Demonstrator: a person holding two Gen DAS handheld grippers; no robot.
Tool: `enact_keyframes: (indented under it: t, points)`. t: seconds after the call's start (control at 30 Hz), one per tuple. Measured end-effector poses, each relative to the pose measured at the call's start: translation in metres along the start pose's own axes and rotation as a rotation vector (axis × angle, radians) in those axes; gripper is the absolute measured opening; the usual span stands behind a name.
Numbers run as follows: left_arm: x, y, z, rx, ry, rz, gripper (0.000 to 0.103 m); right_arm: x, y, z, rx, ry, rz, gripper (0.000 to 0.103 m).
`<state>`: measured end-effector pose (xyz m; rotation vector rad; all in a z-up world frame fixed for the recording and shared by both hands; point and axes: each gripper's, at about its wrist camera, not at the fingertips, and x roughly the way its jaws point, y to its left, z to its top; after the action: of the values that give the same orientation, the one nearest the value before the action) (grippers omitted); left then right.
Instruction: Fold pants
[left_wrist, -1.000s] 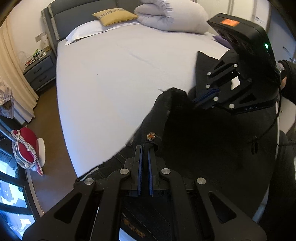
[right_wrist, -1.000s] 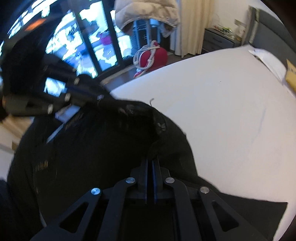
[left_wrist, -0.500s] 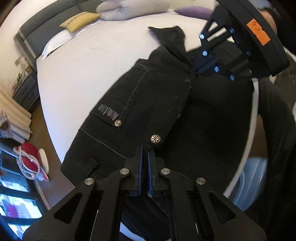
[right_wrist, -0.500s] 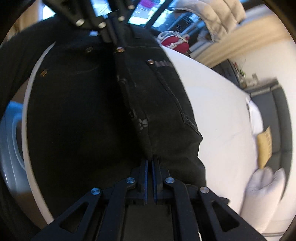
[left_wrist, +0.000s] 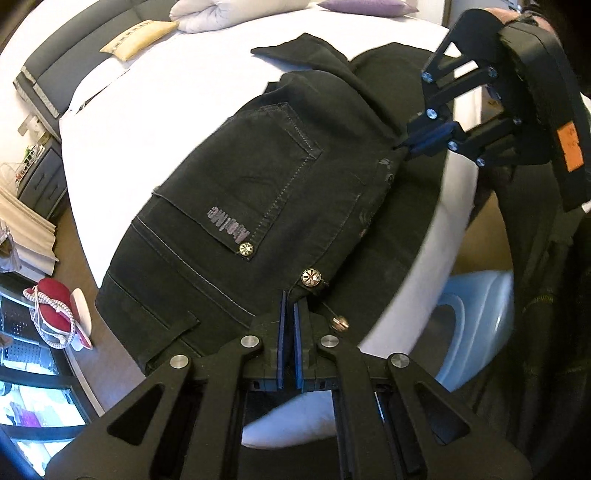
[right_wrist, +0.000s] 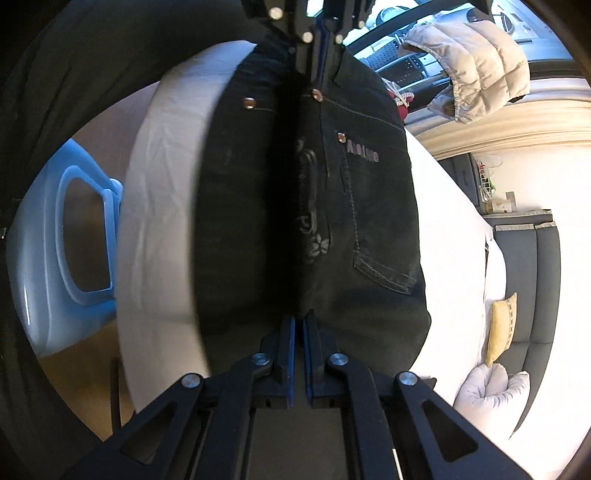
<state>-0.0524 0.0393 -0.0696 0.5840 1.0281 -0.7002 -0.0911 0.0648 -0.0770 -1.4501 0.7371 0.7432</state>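
Observation:
Black pants lie folded lengthwise over the near edge of the white bed, back pocket up. My left gripper is shut on the waistband fold beside a metal button. My right gripper is shut on the same folded edge farther down, near the seat. In the right wrist view the pants stretch taut from my right gripper up to my left gripper at the top. The legs trail off across the bed behind.
A light blue plastic basket stands on the wooden floor by the bed's edge. On the bed lie a yellow cushion and a rolled white duvet. A nightstand and a red object sit beside it.
Both grippers have swung the pants from a bunched heap into a flat lengthwise fold at the bed's edge. The right gripper rolled over and drew away from the left, pulling the fold taut.

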Motion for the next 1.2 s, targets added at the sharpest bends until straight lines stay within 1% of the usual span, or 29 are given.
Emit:
enact_keyframes:
  t: [0.1, 0.2, 0.23, 0.27, 0.43, 0.6, 0.7, 0.73, 0.87, 1.0, 1.1, 1.2]
  points:
    - [0.001, -0.009, -0.003, 0.022, 0.012, 0.009, 0.003, 0.002, 0.0, 0.003, 0.006, 0.003, -0.005, 0.005]
    - [0.003, -0.011, -0.007, 0.012, 0.018, 0.004, 0.003, 0.0, 0.008, 0.005, -0.002, 0.008, -0.012, 0.005]
    - [0.002, -0.009, -0.008, 0.009, 0.02, 0.0, 0.003, 0.005, 0.001, 0.005, -0.003, 0.008, -0.011, 0.005]
    - [0.0, -0.005, -0.01, 0.008, 0.019, -0.003, 0.003, 0.005, 0.004, 0.006, -0.006, 0.01, -0.013, 0.005]
    - [0.002, -0.008, -0.012, 0.021, 0.03, 0.0, 0.003, 0.004, 0.013, 0.006, -0.01, 0.013, -0.016, 0.005]
    - [0.015, -0.006, -0.01, -0.012, 0.045, -0.021, 0.003, 0.008, 0.022, 0.01, -0.017, 0.032, -0.018, 0.005]
    - [0.014, -0.006, -0.01, -0.016, 0.041, -0.016, 0.004, 0.011, 0.027, 0.01, -0.017, 0.039, -0.026, 0.006]
    - [0.013, -0.004, -0.011, -0.022, 0.041, -0.016, 0.005, 0.012, 0.027, 0.01, -0.01, 0.04, -0.025, 0.006]
    - [0.008, -0.004, -0.014, -0.024, 0.042, -0.014, 0.007, 0.016, 0.03, 0.01, 0.003, 0.041, -0.034, 0.006]
    - [-0.005, 0.003, -0.017, -0.044, 0.052, -0.03, 0.014, 0.015, 0.034, 0.012, 0.016, 0.039, -0.041, 0.006]
    - [-0.016, 0.014, -0.021, -0.062, 0.08, -0.054, 0.015, 0.014, 0.039, 0.013, 0.013, 0.044, -0.051, 0.006]
    - [-0.028, 0.023, -0.021, -0.085, 0.074, -0.031, 0.015, 0.014, 0.041, 0.014, 0.014, 0.049, -0.061, 0.006]
